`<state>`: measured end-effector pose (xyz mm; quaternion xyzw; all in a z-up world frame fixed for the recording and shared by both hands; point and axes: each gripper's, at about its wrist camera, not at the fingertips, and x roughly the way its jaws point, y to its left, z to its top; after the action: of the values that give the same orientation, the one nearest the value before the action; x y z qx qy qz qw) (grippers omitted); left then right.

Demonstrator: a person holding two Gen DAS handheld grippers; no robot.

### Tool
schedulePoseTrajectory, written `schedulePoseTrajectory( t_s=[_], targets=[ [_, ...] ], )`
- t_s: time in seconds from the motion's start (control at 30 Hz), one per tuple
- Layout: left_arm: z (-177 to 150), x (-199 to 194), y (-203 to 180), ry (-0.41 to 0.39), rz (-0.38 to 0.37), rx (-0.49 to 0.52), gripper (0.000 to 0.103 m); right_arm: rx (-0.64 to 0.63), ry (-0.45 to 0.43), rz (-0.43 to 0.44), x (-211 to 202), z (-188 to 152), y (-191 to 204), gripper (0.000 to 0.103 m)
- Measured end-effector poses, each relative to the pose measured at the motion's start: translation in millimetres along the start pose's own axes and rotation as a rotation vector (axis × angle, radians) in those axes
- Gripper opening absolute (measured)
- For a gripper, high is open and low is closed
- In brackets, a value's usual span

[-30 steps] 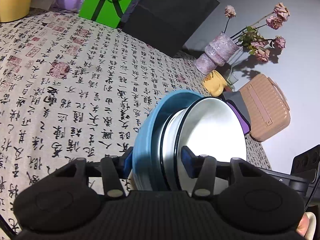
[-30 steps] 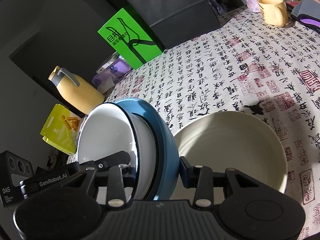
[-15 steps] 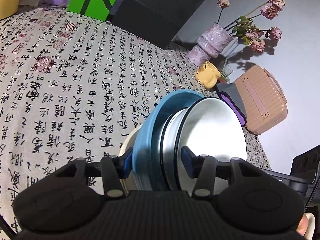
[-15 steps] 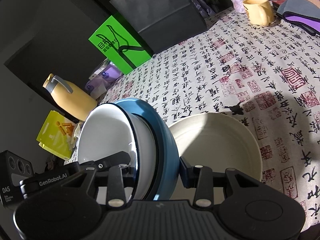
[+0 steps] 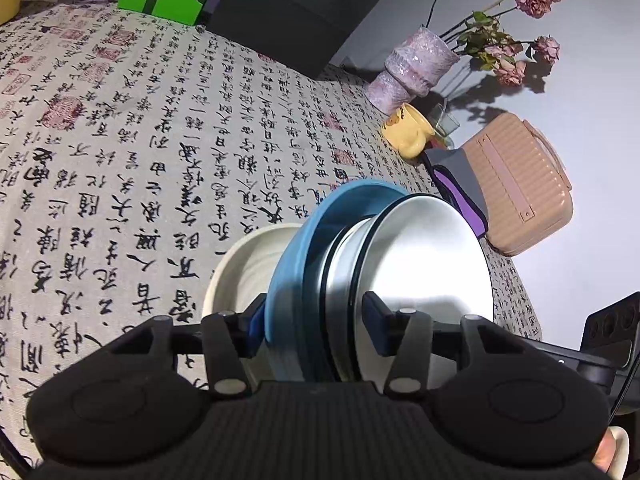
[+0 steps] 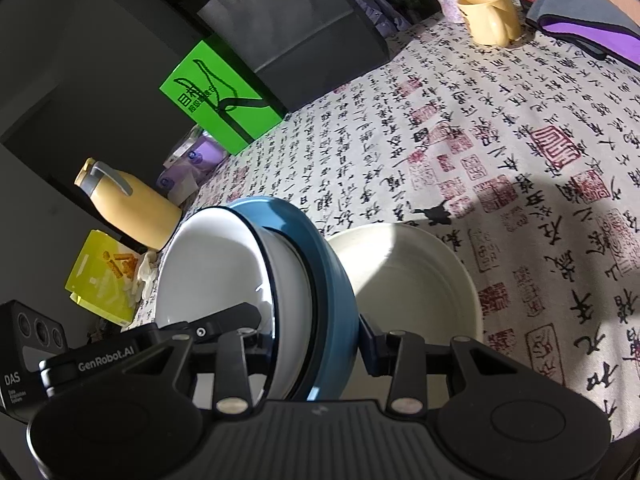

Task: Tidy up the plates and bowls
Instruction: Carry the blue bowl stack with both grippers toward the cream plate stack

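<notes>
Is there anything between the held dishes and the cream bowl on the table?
Nothing visible. Both tools, left and right, hold the stack right beside the cream bowl, whose inside looks empty.

The left tool (image 6: 256,336) reads "GenRobot.AI"; its module (image 6: 18,376) reads "DAS".

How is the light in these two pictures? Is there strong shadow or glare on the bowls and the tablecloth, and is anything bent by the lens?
Left wrist view: soft, even light; mild glare on the white bowl; the roses cast a shadow on the wall.
Right wrist view: hard sunlight, a dark shadow across the tablecloth, and the cream bowl half lit.
Both views: fisheye curves the tablecloth print.
</notes>
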<state>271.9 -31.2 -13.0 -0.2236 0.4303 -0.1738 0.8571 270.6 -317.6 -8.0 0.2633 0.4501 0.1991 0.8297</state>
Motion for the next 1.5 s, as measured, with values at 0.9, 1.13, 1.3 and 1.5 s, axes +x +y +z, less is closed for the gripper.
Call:
schedulePoseTrajectory(
  t_s=[0.9,1.13,1.3,1.5],
  targets=[
    [-4.5,30.1,-2.6,0.089,0.022,-0.018,0.050,0.042,0.039,-0.047,6.4,-2.5,-22.3,0.038],
    [-3.0,35.2,-1.6,0.097,0.028,-0.023,0.050,0.044,0.047,-0.049,9.8,-2.2,-25.3,0.038],
    [-1.8,37.3,-1.9,0.101,0.033,-0.022,0.050,0.045,0.049,-0.047,11.2,-0.7,-26.4,0.038],
    [-1.9,39.1,-1.6,0.101,0.040,-0.020,0.051,0.044,0.044,-0.039,12.3,-0.4,-27.8,0.040]
  ],
)
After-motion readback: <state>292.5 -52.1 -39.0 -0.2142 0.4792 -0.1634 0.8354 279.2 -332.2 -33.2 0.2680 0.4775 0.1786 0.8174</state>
